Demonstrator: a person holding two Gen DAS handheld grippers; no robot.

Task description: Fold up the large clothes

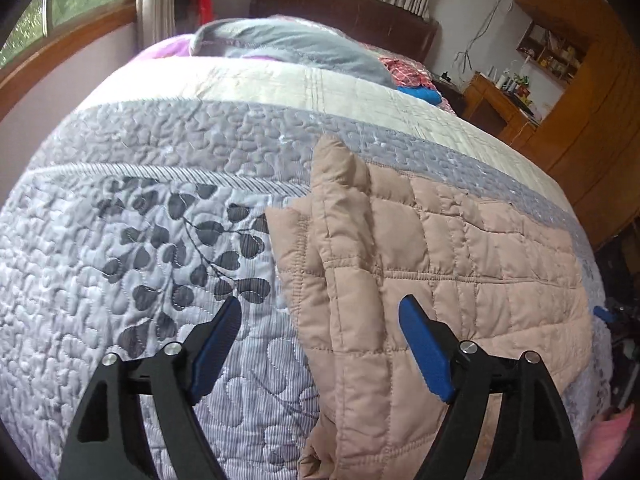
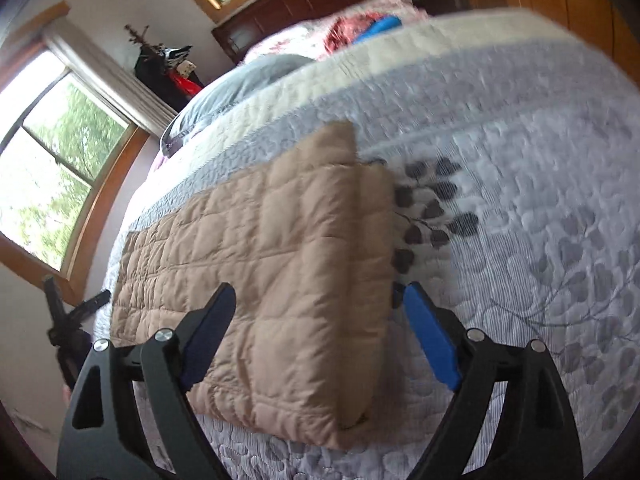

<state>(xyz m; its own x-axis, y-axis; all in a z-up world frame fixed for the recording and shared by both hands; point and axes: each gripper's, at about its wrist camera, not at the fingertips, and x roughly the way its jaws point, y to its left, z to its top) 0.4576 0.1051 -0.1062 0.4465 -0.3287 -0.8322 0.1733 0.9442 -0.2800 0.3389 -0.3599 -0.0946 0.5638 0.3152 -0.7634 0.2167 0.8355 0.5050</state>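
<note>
A beige quilted jacket [image 1: 432, 264] lies folded into a long flat strip on the grey leaf-patterned bedspread [image 1: 132, 248]. It also shows in the right wrist view [image 2: 280, 248]. My left gripper [image 1: 320, 316] is open and empty, hovering above the jacket's left folded edge. My right gripper [image 2: 318, 304] is open and empty, above the jacket's near right end; its right finger [image 2: 432, 336] is over the bedspread [image 2: 520, 208]. The other gripper's tip [image 1: 600, 314] shows at the far right of the left wrist view.
A grey pillow [image 1: 288, 46] and red and blue clothes [image 1: 412, 76] lie at the head of the bed by the dark headboard [image 1: 352, 12]. A wooden desk and cabinet [image 1: 560, 92] stand to the right. Windows [image 2: 52, 160] line the left wall.
</note>
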